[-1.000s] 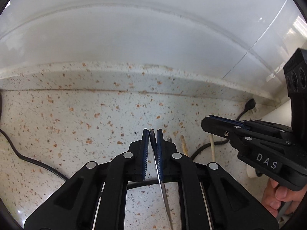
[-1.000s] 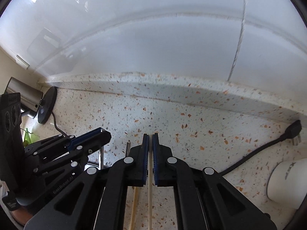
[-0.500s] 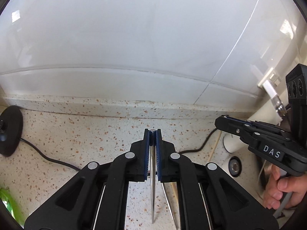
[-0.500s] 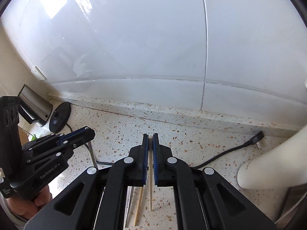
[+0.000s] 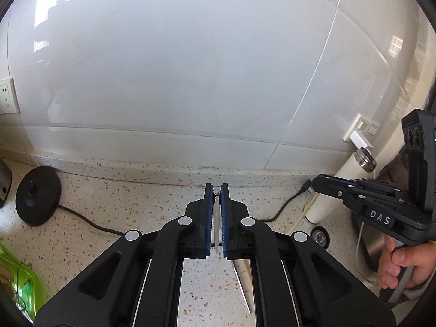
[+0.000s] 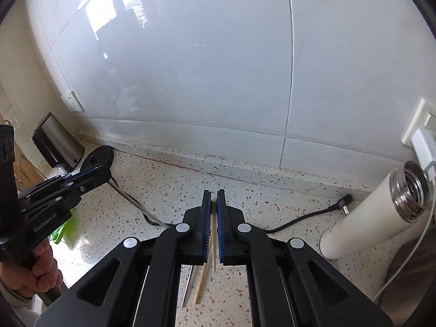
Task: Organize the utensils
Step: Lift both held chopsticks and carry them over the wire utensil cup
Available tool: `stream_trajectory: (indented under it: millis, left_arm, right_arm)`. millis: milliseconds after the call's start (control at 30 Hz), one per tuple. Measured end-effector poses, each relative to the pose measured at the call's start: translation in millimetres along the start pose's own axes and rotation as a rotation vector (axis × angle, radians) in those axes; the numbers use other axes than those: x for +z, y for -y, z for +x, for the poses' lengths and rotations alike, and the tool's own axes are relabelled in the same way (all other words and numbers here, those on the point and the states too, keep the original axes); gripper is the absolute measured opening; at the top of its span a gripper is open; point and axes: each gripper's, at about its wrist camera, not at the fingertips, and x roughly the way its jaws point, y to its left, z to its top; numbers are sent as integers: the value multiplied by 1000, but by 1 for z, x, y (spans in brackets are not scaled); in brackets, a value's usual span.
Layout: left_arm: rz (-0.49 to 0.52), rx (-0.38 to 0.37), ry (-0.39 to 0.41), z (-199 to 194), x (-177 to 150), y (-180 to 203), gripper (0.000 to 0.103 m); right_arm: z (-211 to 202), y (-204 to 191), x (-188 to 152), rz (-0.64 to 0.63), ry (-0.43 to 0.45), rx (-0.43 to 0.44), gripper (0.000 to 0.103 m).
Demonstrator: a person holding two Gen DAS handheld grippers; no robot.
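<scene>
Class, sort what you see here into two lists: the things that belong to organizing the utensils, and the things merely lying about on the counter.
Belongs to the job:
- metal chopsticks, held in left gripper
- wooden chopsticks, held in right gripper

Lying about:
- white flask
- black cable
- round black base
- flask lid

speckled countertop (image 5: pixel 114 207), white flask (image 6: pixel 362 218), black cable (image 6: pixel 299 219)

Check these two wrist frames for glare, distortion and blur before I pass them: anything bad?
Left wrist view: window glare on the wall tiles upper left; fisheye bows the grout lines; left gripper and its metal utensil sharp. Right wrist view: brighter window reflection on the tiles, dark vignette corners; chopsticks in the right gripper crisp. No motion blur.
</scene>
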Motion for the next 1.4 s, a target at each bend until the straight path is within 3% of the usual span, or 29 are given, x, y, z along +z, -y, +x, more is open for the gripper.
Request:
stream_trajectory:
  millis: [200,467,600,1000,1400]
  left_arm:
    - [13,33,61,-40,0,-3,4]
    - [-48,108,112,-105,-1,-26,4]
    - [-127,128,152,-149,-1,-46,5]
    - [-168,318,241,-260,-7,-71,5]
    - [-204,482,275,-337,-35,-90,5]
  right_arm:
    - [-26,-23,13,-69,74,9,1]
    - [-57,-74,34,-180,153,95,1]
    - [-66,-102,41,-229,174,162,1]
    - [-82,-194,50,-365,204,383,1]
    - [-122,-288,53,-484,241,626,1]
